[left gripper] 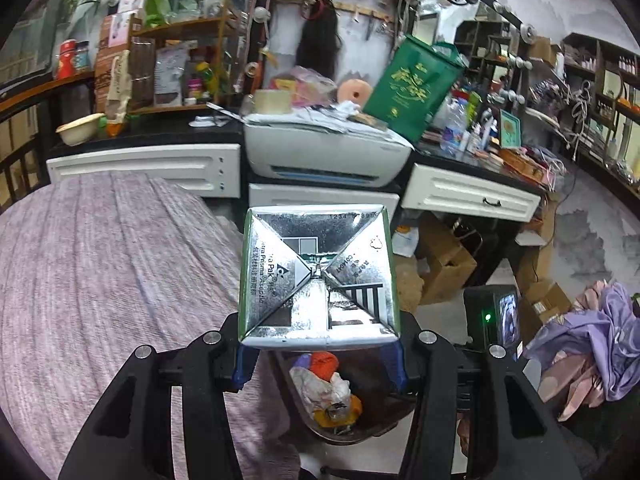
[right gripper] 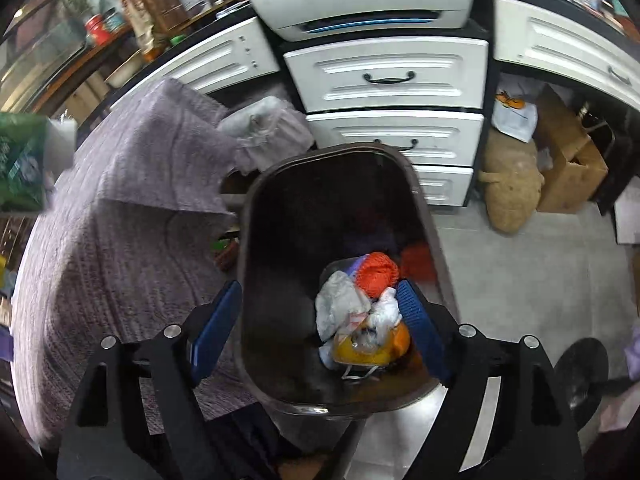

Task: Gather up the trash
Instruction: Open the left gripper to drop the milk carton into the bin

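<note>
My left gripper point(left gripper: 320, 356) is shut on a green and silver drink carton point(left gripper: 318, 280), held with its foil base toward the camera, above a dark brown trash bin point(left gripper: 360, 420). The bin holds crumpled white wrappers, an orange net and yellow scraps point(left gripper: 326, 388). In the right wrist view my right gripper point(right gripper: 316, 328) is open and empty, its blue pads point(right gripper: 420, 328) spread over the same bin point(right gripper: 256, 216), above the trash point(right gripper: 360, 308). The carton shows blurred at the far left edge point(right gripper: 24, 160).
A bed with a purple-grey blanket point(left gripper: 100, 280) lies left of the bin. White drawers point(right gripper: 384, 76) and a white printer point(left gripper: 324, 152) stand behind it. Cardboard boxes point(left gripper: 444, 264), a burlap sack point(right gripper: 512, 188) and purple clothes point(left gripper: 592, 344) lie on the floor to the right.
</note>
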`<move>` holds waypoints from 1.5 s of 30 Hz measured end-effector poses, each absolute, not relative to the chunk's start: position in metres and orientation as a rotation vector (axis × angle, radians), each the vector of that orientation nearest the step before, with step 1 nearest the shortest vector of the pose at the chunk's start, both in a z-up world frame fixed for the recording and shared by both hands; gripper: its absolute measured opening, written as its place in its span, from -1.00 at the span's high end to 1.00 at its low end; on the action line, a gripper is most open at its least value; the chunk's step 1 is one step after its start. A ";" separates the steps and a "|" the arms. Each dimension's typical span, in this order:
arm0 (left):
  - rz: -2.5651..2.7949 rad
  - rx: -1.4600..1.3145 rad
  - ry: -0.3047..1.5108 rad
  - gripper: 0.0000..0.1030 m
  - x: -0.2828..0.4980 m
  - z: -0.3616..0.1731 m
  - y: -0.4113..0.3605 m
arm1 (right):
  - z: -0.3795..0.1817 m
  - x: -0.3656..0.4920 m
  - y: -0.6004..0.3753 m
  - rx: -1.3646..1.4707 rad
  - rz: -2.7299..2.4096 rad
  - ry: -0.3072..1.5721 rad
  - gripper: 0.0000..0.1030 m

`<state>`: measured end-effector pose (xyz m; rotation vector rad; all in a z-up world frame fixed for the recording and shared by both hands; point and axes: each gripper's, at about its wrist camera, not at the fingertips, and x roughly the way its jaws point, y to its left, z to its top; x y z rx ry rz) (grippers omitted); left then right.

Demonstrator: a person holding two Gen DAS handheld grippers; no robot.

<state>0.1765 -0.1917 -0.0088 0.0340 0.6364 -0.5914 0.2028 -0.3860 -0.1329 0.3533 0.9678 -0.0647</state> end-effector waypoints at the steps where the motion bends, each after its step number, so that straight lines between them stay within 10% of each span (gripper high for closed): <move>1: -0.600 0.044 0.645 0.03 0.176 -0.013 -0.199 | -0.133 0.199 -0.391 0.354 -0.080 0.962 -0.56; 32: -0.613 0.285 0.933 0.00 0.201 -0.127 -0.291 | -0.130 0.159 -0.463 0.420 -0.249 0.921 -0.58; 45: -0.605 0.270 0.879 -0.78 0.182 -0.115 -0.276 | -0.127 0.156 -0.463 0.414 -0.271 0.917 -0.67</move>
